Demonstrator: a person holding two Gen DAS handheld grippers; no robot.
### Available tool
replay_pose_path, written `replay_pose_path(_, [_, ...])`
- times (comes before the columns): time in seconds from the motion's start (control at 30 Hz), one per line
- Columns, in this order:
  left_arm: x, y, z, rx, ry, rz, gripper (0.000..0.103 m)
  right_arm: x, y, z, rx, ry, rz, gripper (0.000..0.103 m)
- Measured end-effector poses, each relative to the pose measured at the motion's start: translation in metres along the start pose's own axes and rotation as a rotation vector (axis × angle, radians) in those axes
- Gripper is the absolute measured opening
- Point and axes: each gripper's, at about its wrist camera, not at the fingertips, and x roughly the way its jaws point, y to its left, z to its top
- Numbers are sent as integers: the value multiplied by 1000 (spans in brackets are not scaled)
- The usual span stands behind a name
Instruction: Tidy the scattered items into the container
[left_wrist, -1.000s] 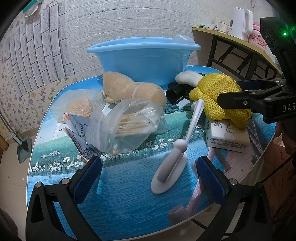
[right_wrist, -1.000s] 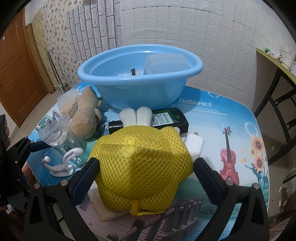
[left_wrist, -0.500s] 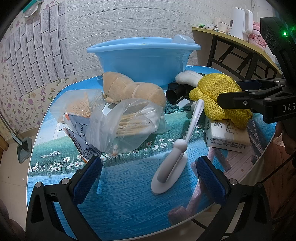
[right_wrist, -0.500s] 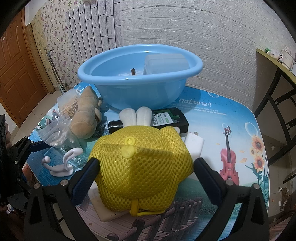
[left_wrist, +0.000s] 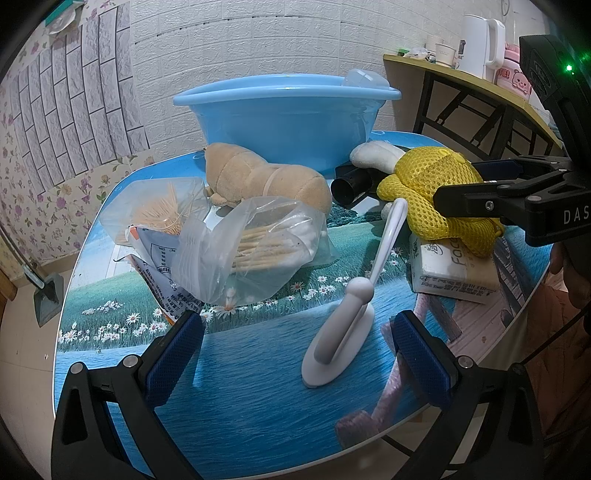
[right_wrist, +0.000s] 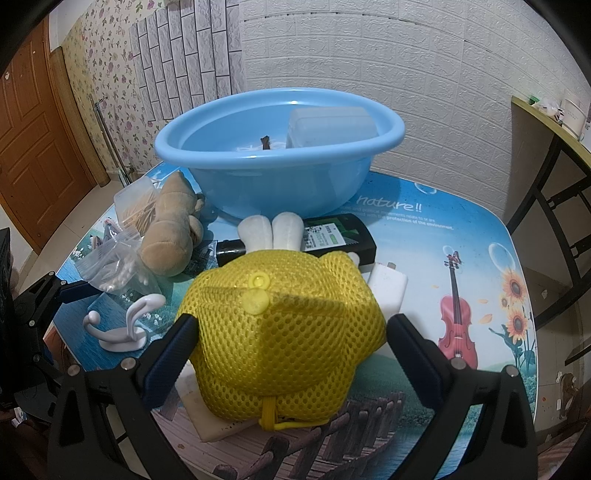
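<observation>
Straddling: right gripper (right_wrist: 291, 354), jaws wide open around yellow mesh cap (right_wrist: 280, 332), lower centre.
Left gripper (left_wrist: 295, 354): jaws open, beside white plastic hook (left_wrist: 347, 325).

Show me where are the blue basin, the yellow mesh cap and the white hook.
blue basin (right_wrist: 258, 192): right wrist view, front outer wall.
yellow mesh cap (right_wrist: 280, 332): right wrist view, crown.
white hook (left_wrist: 338, 360): left wrist view, oval base plate.

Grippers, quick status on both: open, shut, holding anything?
Left gripper: open, holding nothing; the white hook lies on the table between its fingers.
Right gripper: open, fingers either side of the yellow mesh cap, not clamped.
</observation>
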Motion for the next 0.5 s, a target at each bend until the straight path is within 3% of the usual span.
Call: replay_pose_path(0.5, [-1, -3, 2, -1, -6, 1, 103, 0, -4, -1, 34, 9, 8, 101])
